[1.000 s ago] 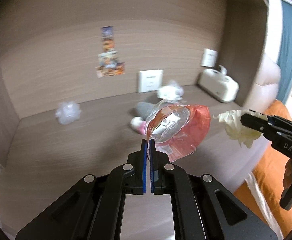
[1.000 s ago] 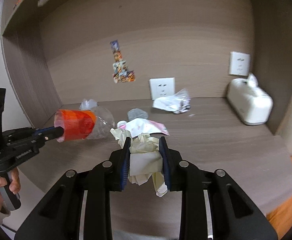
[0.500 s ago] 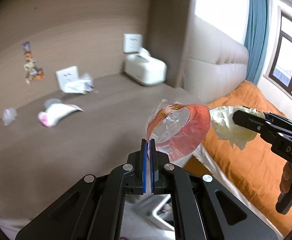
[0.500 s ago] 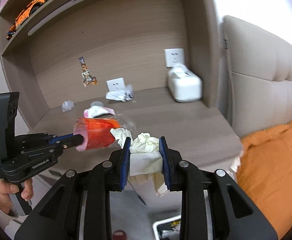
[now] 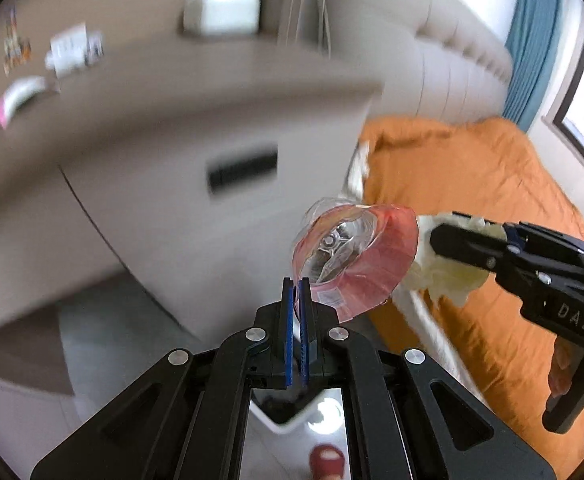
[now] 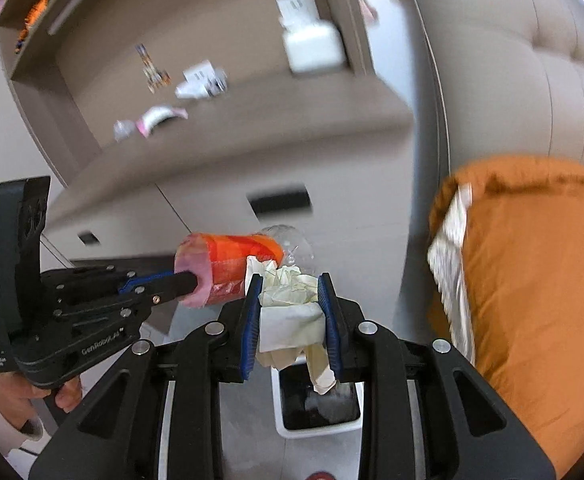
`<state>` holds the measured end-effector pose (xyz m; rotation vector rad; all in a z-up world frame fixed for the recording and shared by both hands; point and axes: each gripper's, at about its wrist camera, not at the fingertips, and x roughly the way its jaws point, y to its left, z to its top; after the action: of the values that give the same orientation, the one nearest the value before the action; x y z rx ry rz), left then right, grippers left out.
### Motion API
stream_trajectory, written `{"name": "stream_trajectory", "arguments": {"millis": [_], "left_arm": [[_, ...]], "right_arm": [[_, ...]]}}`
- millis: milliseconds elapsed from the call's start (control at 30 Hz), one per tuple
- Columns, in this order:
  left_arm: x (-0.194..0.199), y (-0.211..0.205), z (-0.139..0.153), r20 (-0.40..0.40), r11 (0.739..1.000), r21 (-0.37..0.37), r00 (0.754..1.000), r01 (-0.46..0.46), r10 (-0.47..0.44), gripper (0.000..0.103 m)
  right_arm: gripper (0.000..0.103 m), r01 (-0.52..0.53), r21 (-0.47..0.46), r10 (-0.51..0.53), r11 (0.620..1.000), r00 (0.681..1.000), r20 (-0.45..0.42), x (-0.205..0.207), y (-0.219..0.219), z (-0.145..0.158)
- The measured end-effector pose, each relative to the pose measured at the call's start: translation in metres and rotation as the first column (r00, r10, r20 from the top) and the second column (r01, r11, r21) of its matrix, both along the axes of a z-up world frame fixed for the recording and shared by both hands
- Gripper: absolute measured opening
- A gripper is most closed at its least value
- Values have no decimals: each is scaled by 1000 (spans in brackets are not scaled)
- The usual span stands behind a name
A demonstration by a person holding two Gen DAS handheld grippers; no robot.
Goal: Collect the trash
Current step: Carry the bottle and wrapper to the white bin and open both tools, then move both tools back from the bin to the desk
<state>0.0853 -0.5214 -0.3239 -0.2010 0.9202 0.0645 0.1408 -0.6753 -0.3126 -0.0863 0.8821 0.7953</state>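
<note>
My left gripper (image 5: 296, 285) is shut on the edge of a crushed clear plastic bottle with a red-orange label (image 5: 355, 252); the bottle also shows in the right wrist view (image 6: 236, 272). My right gripper (image 6: 290, 288) is shut on a crumpled cream-white tissue wad (image 6: 288, 300), which also shows in the left wrist view (image 5: 443, 276). A white trash bin with a black liner (image 6: 288, 430) stands on the floor below both grippers, and its rim shows in the left wrist view (image 5: 292, 426). Both pieces hang in the air above the bin.
An orange bed cover (image 6: 539, 280) lies to the right, with a padded headboard (image 6: 531, 60) behind. A drawer unit (image 6: 276, 200) stands behind the bin. On its top lie a pink-white wrapper (image 6: 160, 118), a crumpled wrapper (image 6: 200, 84) and a white tissue box (image 6: 311, 48).
Both grippers have swung away from the desk top, to the right and down, carrying the bottle and the tissue wad. The bin on the floor has come into view below them.
</note>
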Motion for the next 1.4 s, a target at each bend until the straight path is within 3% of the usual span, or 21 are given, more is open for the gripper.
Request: {"name": "stream_trajectory", "arguments": {"millis": [167, 400, 533, 700, 733, 767, 800, 833, 867, 900, 1167, 1267, 1400], "left_arm": [[-6, 3, -92, -117, 999, -22, 993, -29, 26, 2], [-13, 7, -205, -219, 998, -41, 975, -37, 27, 2], [-17, 8, -260, -275, 998, -41, 961, -52, 39, 2], [-18, 11, -299, -314, 997, -34, 948, -63, 49, 2], [-17, 11, -305, -318, 997, -32, 947, -64, 51, 2], [-15, 11, -312, -328, 997, -35, 944, -63, 48, 3], [-13, 11, -320, -346, 997, -47, 937, -55, 35, 6], [-11, 10, -327, -366, 998, -47, 930, -52, 31, 17], [-11, 13, -334, -375, 995, -88, 927, -52, 15, 61], [-10, 14, -339, -390, 991, -116, 921, -61, 12, 95], [-1, 13, -338, -405, 996, -65, 914, -60, 29, 98], [5, 14, -316, -403, 997, -40, 915, -59, 38, 98], [10, 17, -272, -394, 997, -18, 917, -71, 58, 98]], "right_arm": [[29, 29, -37, -32, 999, 996, -80, 6, -3, -89], [29, 26, -84, -42, 996, 982, -187, 9, 16, -214], [29, 6, -118, -30, 993, 978, -206, 8, 29, -264], [30, -26, -155, -10, 988, 974, -225, 5, 42, -303], [31, -32, -158, -5, 987, 973, -233, 5, 44, -309], [39, -48, -153, 7, 987, 967, -254, 4, 47, -314], [60, -70, -169, 21, 983, 962, -271, 5, 51, -324], [74, -63, -188, 14, 980, 967, -253, 4, 52, -327], [97, -70, -175, 24, 982, 967, -253, 4, 52, -332], [99, -78, -181, 30, 980, 966, -258, 4, 51, -336], [99, -116, -209, 64, 971, 969, -240, 3, 48, -324], [99, -105, -203, 55, 974, 970, -237, 7, 44, -306], [99, -73, -183, 32, 980, 975, -219, 10, 33, -250]]}}
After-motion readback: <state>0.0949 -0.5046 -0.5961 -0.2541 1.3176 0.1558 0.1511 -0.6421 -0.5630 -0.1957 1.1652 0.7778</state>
